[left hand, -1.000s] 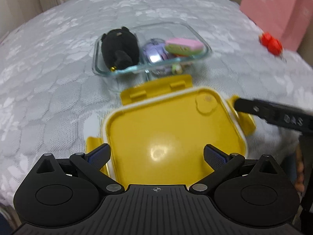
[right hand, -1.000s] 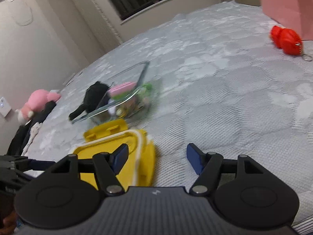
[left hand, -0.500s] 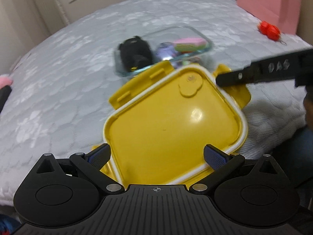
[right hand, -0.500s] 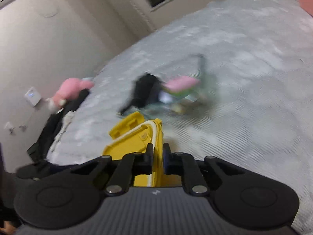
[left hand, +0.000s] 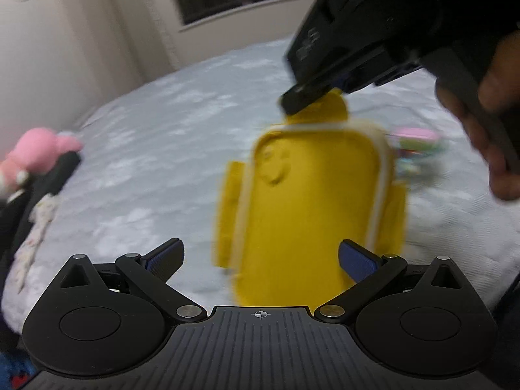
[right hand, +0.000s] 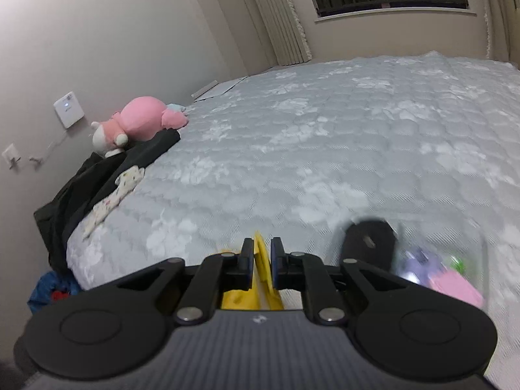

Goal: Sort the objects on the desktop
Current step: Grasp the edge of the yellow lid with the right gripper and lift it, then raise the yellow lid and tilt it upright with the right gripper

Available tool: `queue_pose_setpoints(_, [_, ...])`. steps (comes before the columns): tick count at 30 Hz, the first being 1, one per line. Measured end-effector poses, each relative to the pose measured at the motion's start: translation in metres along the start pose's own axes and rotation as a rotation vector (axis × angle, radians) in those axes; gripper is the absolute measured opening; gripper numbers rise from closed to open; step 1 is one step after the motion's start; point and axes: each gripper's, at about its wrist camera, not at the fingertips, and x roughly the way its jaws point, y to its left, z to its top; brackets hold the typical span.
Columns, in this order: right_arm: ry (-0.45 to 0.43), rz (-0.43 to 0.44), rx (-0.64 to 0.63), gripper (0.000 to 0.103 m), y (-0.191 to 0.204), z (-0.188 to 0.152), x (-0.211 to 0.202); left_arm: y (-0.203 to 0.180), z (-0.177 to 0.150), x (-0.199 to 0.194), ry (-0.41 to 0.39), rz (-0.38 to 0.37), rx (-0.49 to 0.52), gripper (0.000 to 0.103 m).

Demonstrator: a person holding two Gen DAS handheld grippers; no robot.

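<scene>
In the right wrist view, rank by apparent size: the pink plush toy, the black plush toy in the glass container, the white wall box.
1. Pink plush toy
2. Black plush toy, blurred and nearer the camera, so its rank against the pink one is unsure
3. White wall box, clearly smallest

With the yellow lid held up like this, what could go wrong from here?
1. The right gripper pinches only one latch flap of the yellow lid, which hangs nearly upright. It may swing or slip out.
2. The lid hangs close to the glass container, so it could knock the rim or the pink item that sticks up.
3. The left gripper is open and supports nothing, so a dropped lid would fall on the bed.
</scene>
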Motion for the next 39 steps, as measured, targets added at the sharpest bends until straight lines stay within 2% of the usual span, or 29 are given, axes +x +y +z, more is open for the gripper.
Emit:
queue_pose_setpoints(5, [0.016, -0.005, -0.056, 0.003, 0.025, 0.041, 0.06, 0.069, -0.004, 0.035, 0.066, -0.032, -0.219, 0.103])
queue_pose_setpoints(6, [0.021, 0.004, -0.088, 0.009, 0.03, 0.047, 0.071, 0.079, -0.006, 0.042, 0.081, -0.046, -0.253, 0.103])
queue_pose_setpoints(7, [0.031, 0.004, -0.114, 0.023, 0.032, 0.05, 0.078, 0.086, -0.007, 0.049, 0.094, -0.058, -0.28, 0.103])
queue_pose_setpoints(9, [0.033, -0.028, -0.138, 0.038, 0.032, 0.049, 0.08, 0.094, -0.01, 0.061, 0.111, -0.077, -0.313, 0.103])
queue_pose_setpoints(11, [0.025, -0.061, -0.174, 0.04, 0.03, 0.037, 0.066, 0.097, -0.012, 0.072, 0.125, -0.092, -0.321, 0.103])
queue_pose_setpoints(13, [0.033, -0.081, -0.189, 0.048, 0.022, 0.014, 0.041, 0.095, -0.014, 0.079, 0.134, -0.111, -0.319, 0.103])
queue_pose_setpoints(16, [0.048, -0.055, -0.118, 0.055, -0.001, -0.028, 0.0, 0.087, -0.016, 0.081, 0.127, -0.145, -0.303, 0.103])
queue_pose_setpoints(19, [0.077, -0.033, 0.062, 0.055, -0.027, -0.066, -0.014, 0.076, -0.016, 0.08, 0.13, -0.17, -0.279, 0.103])
queue_pose_setpoints(21, [0.094, -0.004, 0.17, 0.054, -0.041, -0.083, -0.008, 0.072, -0.017, 0.084, 0.139, -0.168, -0.257, 0.103])
queue_pose_setpoints(24, [0.117, -0.009, 0.255, 0.054, -0.052, -0.1, 0.016, 0.066, -0.018, 0.083, 0.142, -0.153, -0.218, 0.103])
queue_pose_setpoints(26, [0.117, 0.018, 0.299, 0.053, -0.057, -0.105, 0.031, 0.063, -0.019, 0.079, 0.137, -0.137, -0.193, 0.103])
queue_pose_setpoints(27, [0.116, 0.036, 0.333, 0.047, -0.059, -0.105, 0.037, 0.062, -0.018, 0.077, 0.134, -0.13, -0.181, 0.103])
queue_pose_setpoints(28, [0.113, 0.05, 0.352, 0.028, -0.059, -0.104, 0.041, 0.061, -0.018, 0.074, 0.13, -0.124, -0.169, 0.103])
queue_pose_setpoints(31, [0.096, 0.07, 0.344, 0.028, -0.052, -0.096, 0.046, 0.059, -0.019, 0.067, 0.111, -0.104, -0.129, 0.103])
queue_pose_setpoints(35, [0.06, 0.067, 0.248, 0.024, -0.024, -0.071, 0.038, 0.064, -0.023, 0.054, 0.062, -0.047, -0.095, 0.103])
queue_pose_setpoints(39, [0.105, 0.11, 0.212, 0.018, 0.003, -0.036, 0.035, 0.067, -0.028, 0.039, -0.011, 0.022, -0.086, 0.103])
